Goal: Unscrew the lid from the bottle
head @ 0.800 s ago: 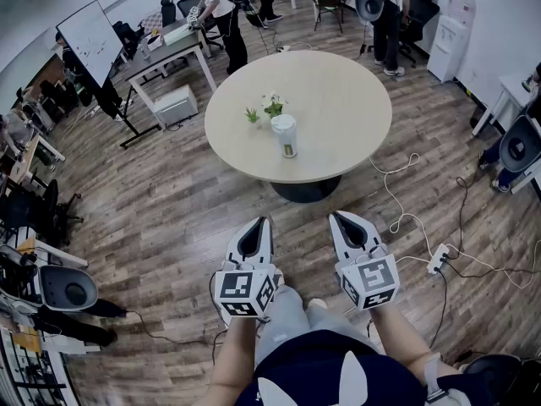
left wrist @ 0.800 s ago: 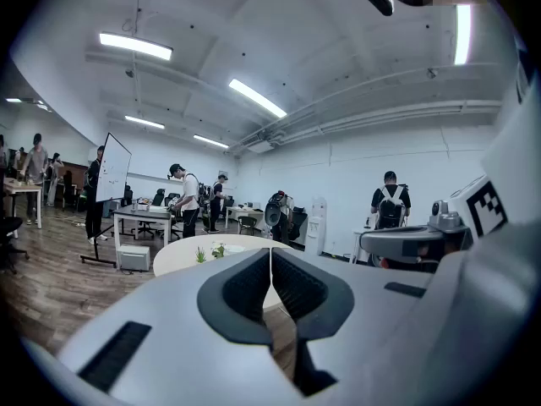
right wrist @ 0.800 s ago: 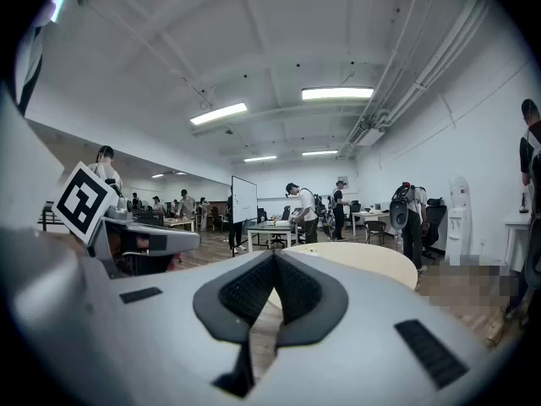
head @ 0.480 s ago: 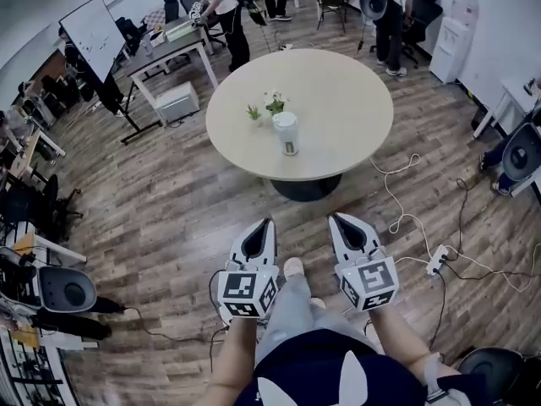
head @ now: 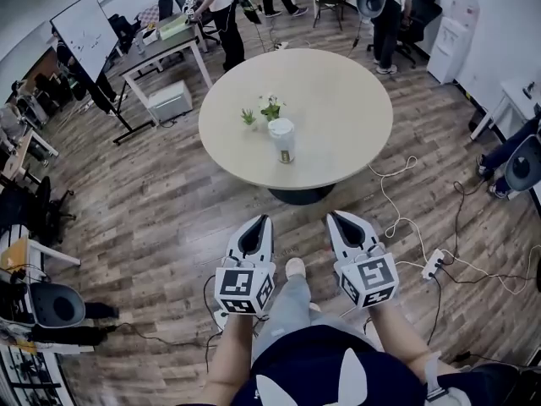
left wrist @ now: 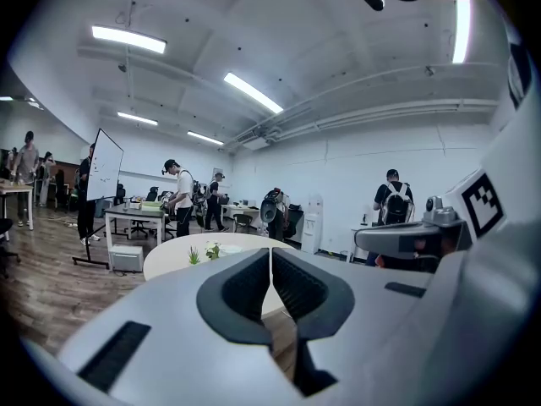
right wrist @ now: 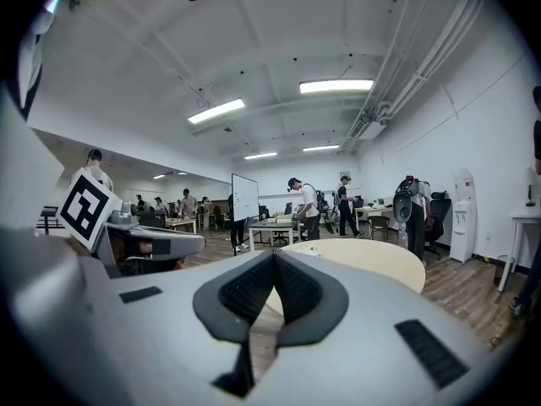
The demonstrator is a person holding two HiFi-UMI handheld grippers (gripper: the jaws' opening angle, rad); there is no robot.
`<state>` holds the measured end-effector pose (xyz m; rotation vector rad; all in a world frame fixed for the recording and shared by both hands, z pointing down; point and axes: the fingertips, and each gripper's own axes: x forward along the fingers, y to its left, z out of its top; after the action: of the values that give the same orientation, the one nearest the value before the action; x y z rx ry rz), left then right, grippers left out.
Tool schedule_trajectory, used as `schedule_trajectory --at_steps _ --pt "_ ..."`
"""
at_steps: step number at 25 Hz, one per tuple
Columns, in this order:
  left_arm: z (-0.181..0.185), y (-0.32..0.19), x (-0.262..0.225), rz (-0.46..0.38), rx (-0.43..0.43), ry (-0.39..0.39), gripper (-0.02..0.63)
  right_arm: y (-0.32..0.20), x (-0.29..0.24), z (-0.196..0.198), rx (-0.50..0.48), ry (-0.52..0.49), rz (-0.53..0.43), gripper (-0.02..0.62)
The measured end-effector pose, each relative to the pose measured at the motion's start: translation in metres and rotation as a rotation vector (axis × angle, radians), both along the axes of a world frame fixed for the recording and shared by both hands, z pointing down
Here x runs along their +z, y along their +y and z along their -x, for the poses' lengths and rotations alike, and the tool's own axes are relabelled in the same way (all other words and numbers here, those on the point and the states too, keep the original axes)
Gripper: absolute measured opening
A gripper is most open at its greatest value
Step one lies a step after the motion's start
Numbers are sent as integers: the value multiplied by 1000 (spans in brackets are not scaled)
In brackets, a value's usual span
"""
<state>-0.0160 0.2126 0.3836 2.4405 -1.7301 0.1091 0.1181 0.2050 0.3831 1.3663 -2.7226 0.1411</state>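
Note:
A white bottle (head: 282,139) with a wide white lid stands upright near the front of a round beige table (head: 338,108). My left gripper (head: 258,222) and right gripper (head: 335,218) are held side by side over the wood floor, well short of the table. Both are shut with nothing between the jaws. In the left gripper view, the left gripper (left wrist: 270,252) points at the table (left wrist: 169,256); the bottle is hidden behind the jaws. In the right gripper view, the right gripper (right wrist: 273,256) points at the same table (right wrist: 380,260).
Two small potted plants (head: 262,111) stand just behind the bottle. White cables and a power strip (head: 435,262) lie on the floor to the right. Desks, a whiteboard (head: 83,28), chairs and several people stand beyond the table.
The whole view has shifted a little: the table and bottle sit slightly lower and to the left. A foot has come forward between the grippers. Both grippers stay shut.

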Motion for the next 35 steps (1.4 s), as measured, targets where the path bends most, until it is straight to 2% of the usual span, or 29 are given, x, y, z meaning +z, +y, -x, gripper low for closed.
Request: schedule_trajectory --at_steps 5,6,8,9,15,22,35 --pt "10 -35 0 -16 20 45 29 -40 -4 3 -10 -8 -4 27" --pt "11 -44 0 -16 25 48 45 -50 -4 4 -14 -9 -1 38" --pt "13 -62 3 -7 45 41 147 -69 -3 5 -19 -6 8 58" --pt "14 -71 4 0 57 28 169 -78 -1 7 -22 -3 14 65" --pt "23 -118 13 40 105 -20 239 -127 11 20 -40 13 69 157" --pt "36 -169 30 87 126 -29 264 -177 24 33 -57 28 124 217" --pt "52 -215 57 132 152 -41 264 -222 40 45 -33 43 155 224"
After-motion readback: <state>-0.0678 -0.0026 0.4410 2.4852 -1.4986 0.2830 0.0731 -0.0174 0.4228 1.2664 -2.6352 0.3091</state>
